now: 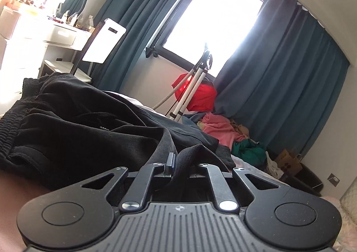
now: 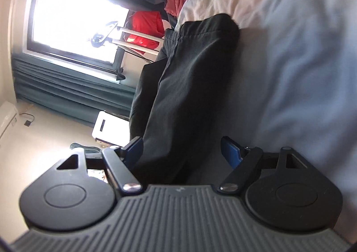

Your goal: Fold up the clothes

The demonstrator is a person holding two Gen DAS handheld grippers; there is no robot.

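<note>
A black garment point(image 1: 73, 127) with an elastic waistband lies crumpled on the bed. My left gripper point(image 1: 178, 164) is shut on a ribbed hem of it, and the cloth hides the right finger. In the right wrist view, which is rolled sideways, the same black garment point(image 2: 185, 77) stretches away across the white bedsheet point(image 2: 279, 28). My right gripper point(image 2: 181, 151) is open, its blue fingers point(image 2: 231, 152) standing on either side of the near end of the cloth.
A pile of pink, green and other clothes point(image 1: 225, 131) lies at the bed's far side. A white tripod point(image 1: 191, 86) and a red cloth point(image 1: 200, 95) stand by the window with teal curtains point(image 1: 290, 73). A white dressing table point(image 1: 55, 35) is at the left.
</note>
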